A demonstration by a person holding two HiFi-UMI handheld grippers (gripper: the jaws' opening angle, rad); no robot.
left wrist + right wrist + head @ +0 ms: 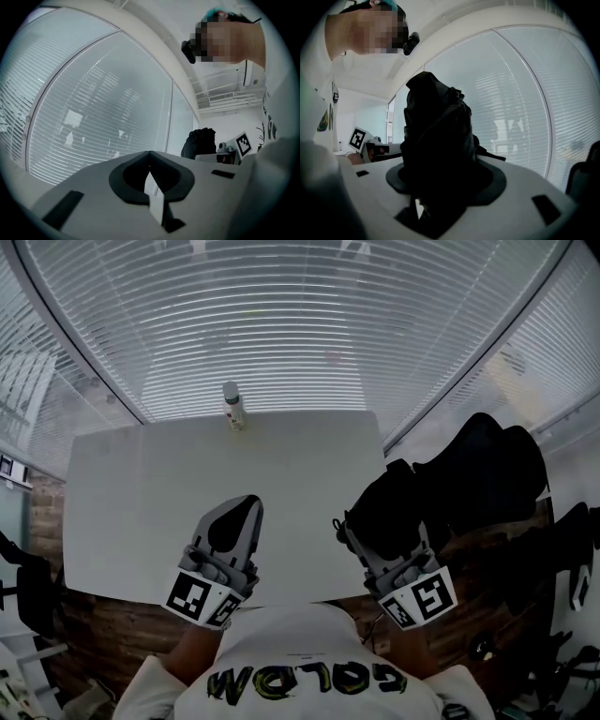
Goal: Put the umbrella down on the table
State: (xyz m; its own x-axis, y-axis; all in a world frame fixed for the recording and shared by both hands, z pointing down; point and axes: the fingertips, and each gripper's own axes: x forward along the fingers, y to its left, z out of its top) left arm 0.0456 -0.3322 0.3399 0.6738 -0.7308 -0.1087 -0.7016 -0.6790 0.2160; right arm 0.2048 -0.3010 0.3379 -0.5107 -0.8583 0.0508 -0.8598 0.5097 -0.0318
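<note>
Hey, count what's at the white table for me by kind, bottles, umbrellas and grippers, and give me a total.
bottle: 1
umbrella: 1
grippers, the left gripper and the right gripper: 2
Total: 4

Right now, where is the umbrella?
In the head view the umbrella is at the right, held in the right gripper, near the table's right edge.

White table (141,521), small bottle (232,406) upright
</note>
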